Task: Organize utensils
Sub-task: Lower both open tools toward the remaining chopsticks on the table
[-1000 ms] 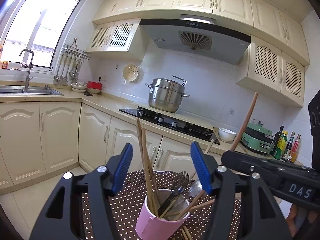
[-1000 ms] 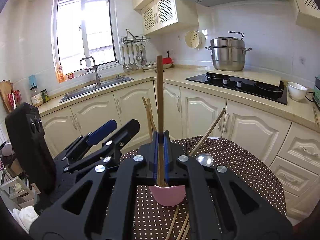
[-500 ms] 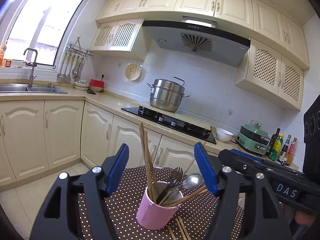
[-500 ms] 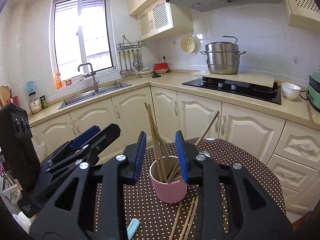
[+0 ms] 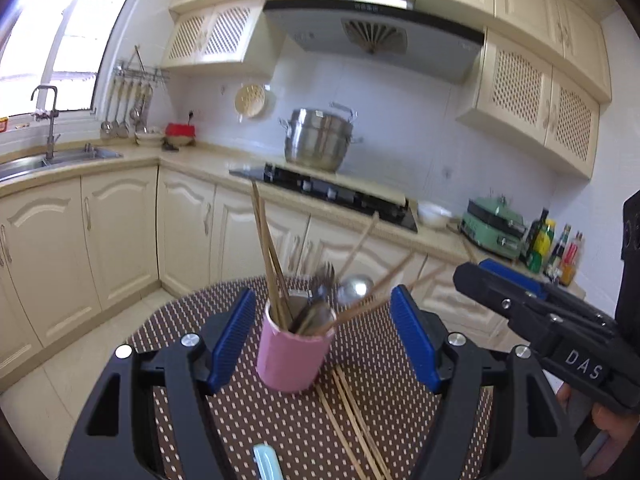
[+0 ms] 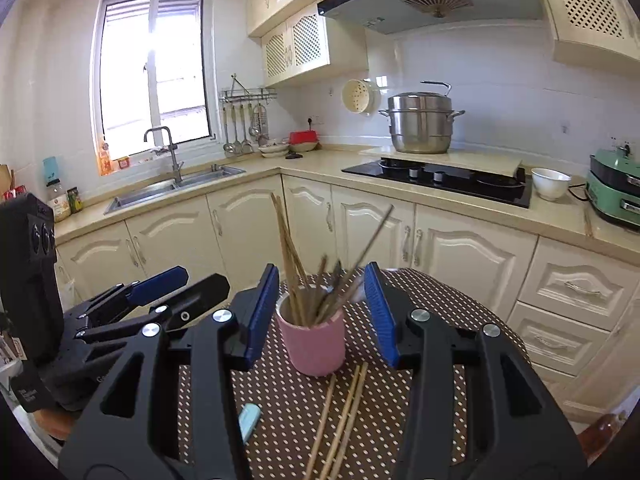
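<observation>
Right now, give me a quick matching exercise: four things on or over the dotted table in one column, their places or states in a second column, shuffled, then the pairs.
Things:
1. pink cup
2. loose chopsticks
3. light blue handle
4. right hand-held gripper

States:
A. lying flat in front of the cup
B. open, nothing held
C. upright, holding utensils
D. at the near table edge, mostly hidden

Pairs: 1-C, 2-A, 3-D, 4-B

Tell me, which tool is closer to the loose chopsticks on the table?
Probably the right tool: the loose chopsticks lie centred right beneath it. The left tool is off to their left.
</observation>
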Action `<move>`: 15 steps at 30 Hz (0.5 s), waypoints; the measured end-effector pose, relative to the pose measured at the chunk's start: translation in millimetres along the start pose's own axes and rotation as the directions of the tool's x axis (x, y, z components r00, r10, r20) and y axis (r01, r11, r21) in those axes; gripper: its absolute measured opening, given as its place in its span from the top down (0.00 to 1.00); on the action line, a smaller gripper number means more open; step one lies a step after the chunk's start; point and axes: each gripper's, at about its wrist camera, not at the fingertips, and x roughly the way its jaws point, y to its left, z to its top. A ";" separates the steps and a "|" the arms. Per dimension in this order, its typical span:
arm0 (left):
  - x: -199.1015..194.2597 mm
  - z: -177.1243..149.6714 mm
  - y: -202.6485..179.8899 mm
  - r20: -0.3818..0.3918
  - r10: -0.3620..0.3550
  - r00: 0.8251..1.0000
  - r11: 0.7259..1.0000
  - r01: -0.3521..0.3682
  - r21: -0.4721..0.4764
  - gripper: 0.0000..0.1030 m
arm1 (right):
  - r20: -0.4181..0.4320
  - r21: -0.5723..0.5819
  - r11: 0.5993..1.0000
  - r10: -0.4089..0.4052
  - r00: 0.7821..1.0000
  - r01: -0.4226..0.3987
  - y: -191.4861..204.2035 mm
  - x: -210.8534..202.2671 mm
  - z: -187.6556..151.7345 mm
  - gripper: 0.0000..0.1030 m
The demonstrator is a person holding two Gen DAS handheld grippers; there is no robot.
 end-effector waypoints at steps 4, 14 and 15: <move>21.5 -22.5 -0.6 -0.153 -0.032 0.988 0.999 0.025 -0.047 0.33 | -0.044 -0.003 0.999 -0.052 0.998 0.052 -14.7 -1.5 -24.6 0.56; 100.0 -89.3 -1.6 -0.534 -0.036 0.845 0.996 -0.011 -0.084 0.34 | -0.254 0.097 0.992 -0.057 0.966 0.084 -60.8 29.2 -96.1 0.54; 106.8 -95.7 -1.6 -0.552 -0.027 0.833 0.996 -0.022 -0.082 0.34 | -0.272 0.107 0.991 -0.052 0.961 0.084 -63.9 32.6 -102.9 0.54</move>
